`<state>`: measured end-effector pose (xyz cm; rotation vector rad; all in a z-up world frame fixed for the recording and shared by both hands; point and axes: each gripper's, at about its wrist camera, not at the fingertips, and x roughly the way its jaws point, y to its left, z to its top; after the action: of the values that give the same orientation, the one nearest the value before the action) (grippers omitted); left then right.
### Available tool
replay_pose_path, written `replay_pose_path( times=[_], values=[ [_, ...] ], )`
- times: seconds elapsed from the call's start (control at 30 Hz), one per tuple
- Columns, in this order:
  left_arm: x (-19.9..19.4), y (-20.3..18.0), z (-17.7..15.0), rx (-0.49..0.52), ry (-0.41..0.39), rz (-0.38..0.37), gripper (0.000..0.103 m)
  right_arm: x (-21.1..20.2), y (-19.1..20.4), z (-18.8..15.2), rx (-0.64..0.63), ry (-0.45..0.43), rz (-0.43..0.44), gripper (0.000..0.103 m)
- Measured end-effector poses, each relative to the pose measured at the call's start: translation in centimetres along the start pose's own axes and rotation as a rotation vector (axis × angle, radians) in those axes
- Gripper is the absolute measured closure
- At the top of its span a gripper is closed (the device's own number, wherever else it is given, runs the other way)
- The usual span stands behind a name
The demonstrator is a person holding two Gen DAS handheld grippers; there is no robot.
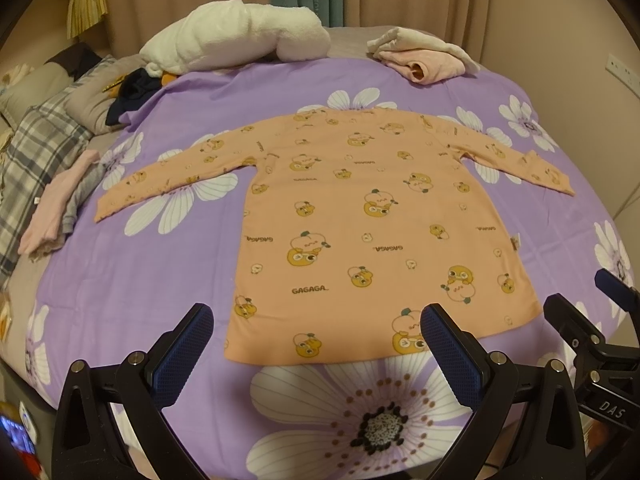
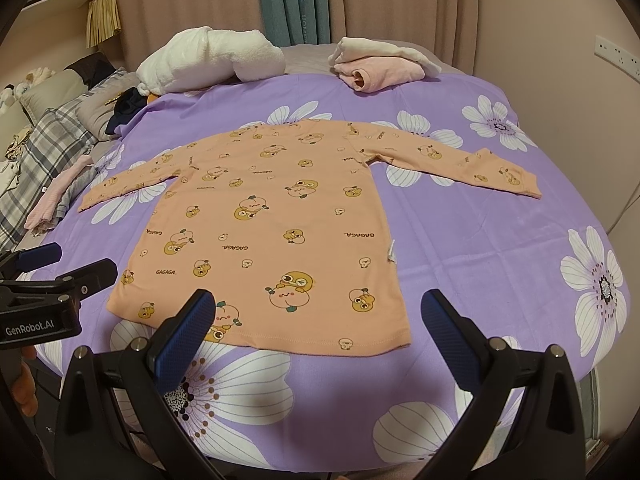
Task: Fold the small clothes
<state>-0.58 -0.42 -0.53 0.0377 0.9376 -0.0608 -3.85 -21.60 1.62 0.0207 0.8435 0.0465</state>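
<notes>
Shirt (image 1: 360, 216) (image 2: 272, 220), orange with a cartoon print, lies flat and unfolded on the purple flowered bed cover (image 1: 132, 280) (image 2: 480, 264), both sleeves spread out to the sides, hem nearest the cameras. Left tongs (image 1: 318, 344) hang spread above the hem, holding nothing. Right tongs (image 2: 318, 328) are likewise spread and empty, over the hem's right corner. White bundle (image 1: 236, 36) and pink folded cloth (image 1: 420, 60) sit at the far edge.

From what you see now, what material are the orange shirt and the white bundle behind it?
Orange shirt: probably thin cotton knit, matte; it lies flat, with a stitched hem. White bundle: seems fluffy fleece or terry, with a soft, fuzzy surface.
</notes>
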Motion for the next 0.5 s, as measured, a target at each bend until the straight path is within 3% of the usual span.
replay_pose_path(
  times=[0.23,0.4,0.5],
  values=[
    [0.2,0.0,0.0,-0.006,-0.001,-0.012,0.001,0.1,0.2,-0.2,0.008,-0.006,0.018,0.000],
    [1.9,0.8,0.1,-0.071,0.036,-0.080,0.001,1.0,-1.2,-0.2,0.103,0.009,0.151,0.000],
    [3.0,0.9,0.1,-0.084,0.058,-0.077,0.001,2.2,-2.8,-0.7,0.189,0.035,0.198,0.000]
  ],
)
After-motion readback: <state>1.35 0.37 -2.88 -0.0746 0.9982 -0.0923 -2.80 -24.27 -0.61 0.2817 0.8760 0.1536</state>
